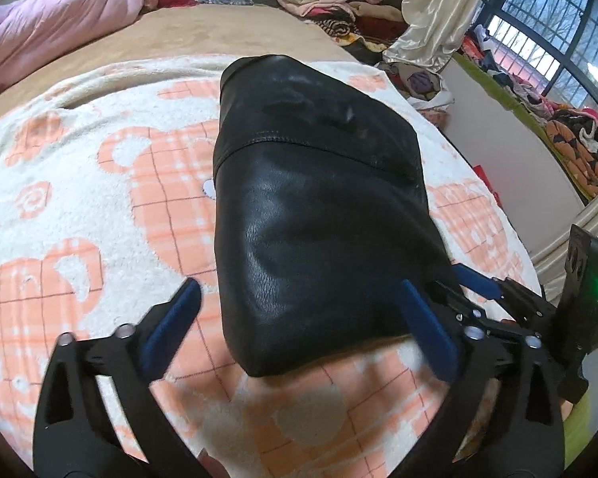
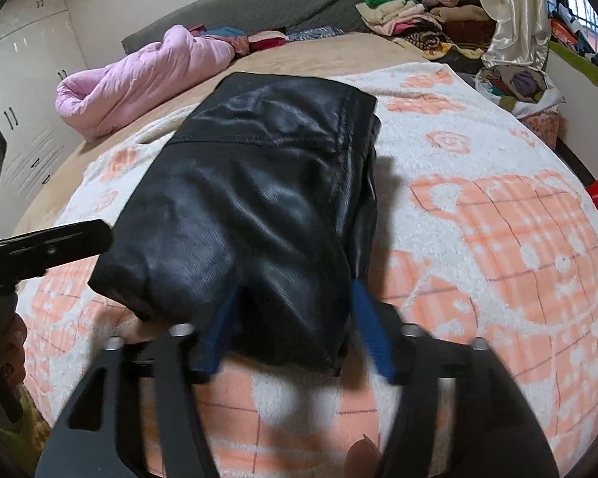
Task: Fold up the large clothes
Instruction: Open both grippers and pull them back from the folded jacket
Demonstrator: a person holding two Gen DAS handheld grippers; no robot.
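**Letting go of the folded black jacket without spoiling the fold**

Since the black leather jacket (image 1: 315, 215) already lies as a compact folded bundle on the bear-print blanket (image 1: 99, 183), I judge the step in hand to be the release and clean withdrawal of both tools.

Taking the jacket as my landmark and working left to right: my left gripper (image 1: 299, 318) sits at the jacket's near edge with its jaws spread wide. One blue pad rests off the jacket's left side over the blanket; the other lies against its near right part, and neither presses. Nothing is pinched.

My right gripper (image 2: 299, 326) straddles the jacket's near right corner. Its jaws stand partly apart with the leather between them, and as far as I can tell the pads are not squeezing it, though blur makes the left pad hard to read.

To do this well, I want to back both tools straight off the near edge, lifting slightly first, so no pad drags the slick leather and pulls the top layer open. The right edge, where stacked layers show, looks likeliest to slip.

Beyond the jacket's far left lies a pink quilt (image 2: 139, 79); far right, piled clothes (image 2: 410, 12).
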